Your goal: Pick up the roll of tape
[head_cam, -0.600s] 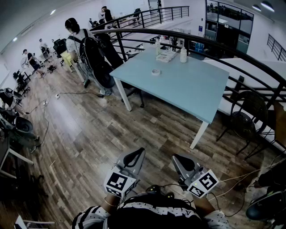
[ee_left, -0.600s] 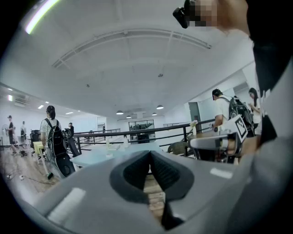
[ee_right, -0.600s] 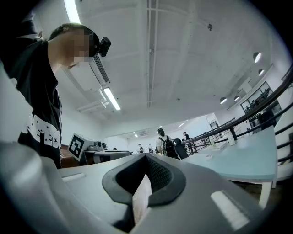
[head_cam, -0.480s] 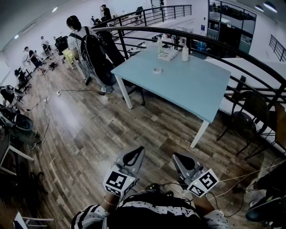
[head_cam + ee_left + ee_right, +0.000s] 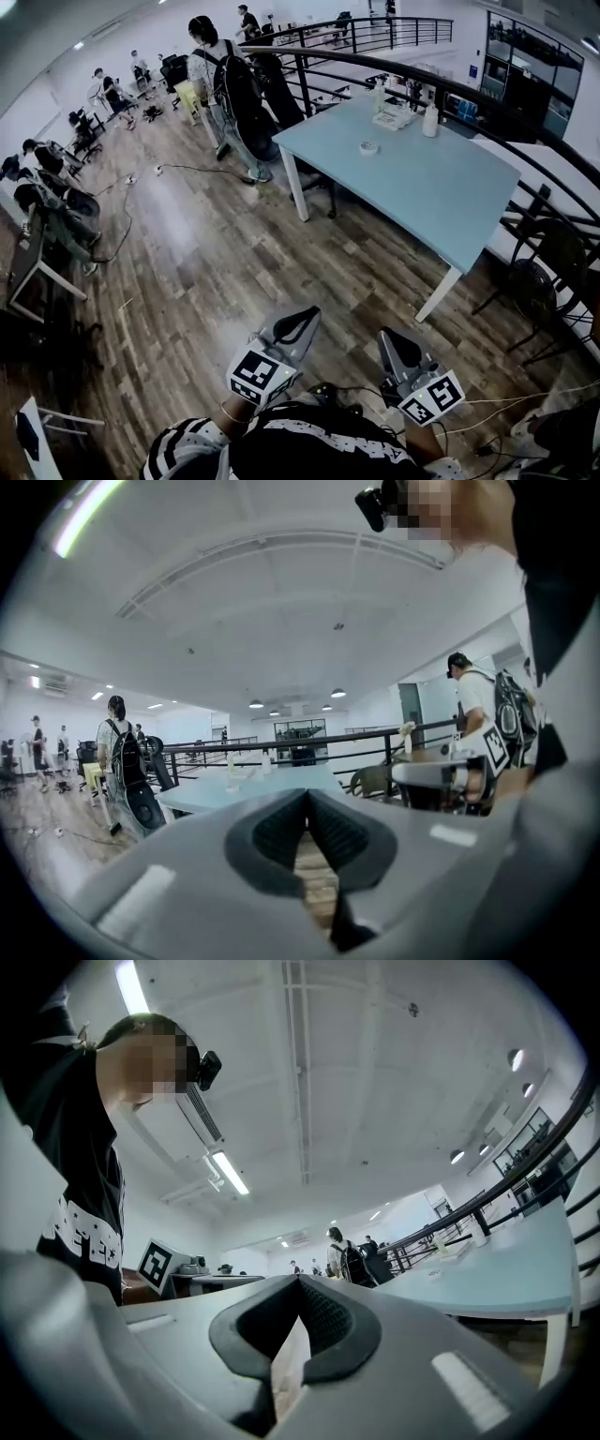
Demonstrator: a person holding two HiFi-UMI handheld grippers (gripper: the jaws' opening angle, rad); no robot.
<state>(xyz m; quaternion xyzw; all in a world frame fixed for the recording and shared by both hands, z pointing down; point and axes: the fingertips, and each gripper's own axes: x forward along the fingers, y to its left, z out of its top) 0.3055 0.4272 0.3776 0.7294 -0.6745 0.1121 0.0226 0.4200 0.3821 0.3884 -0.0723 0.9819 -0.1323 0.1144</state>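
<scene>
Over most of the head view I see wooden floor, and the pale blue tabletop stands at upper right. Low in the frame sit the left hand-held gripper and right hand-held gripper, both closed and empty, well apart from it. The roll of tape lies flat on the tabletop, near its upper-left corner.

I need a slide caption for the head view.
Left tool and right tool, both shut, far from the tape roll on the blue table.
</scene>
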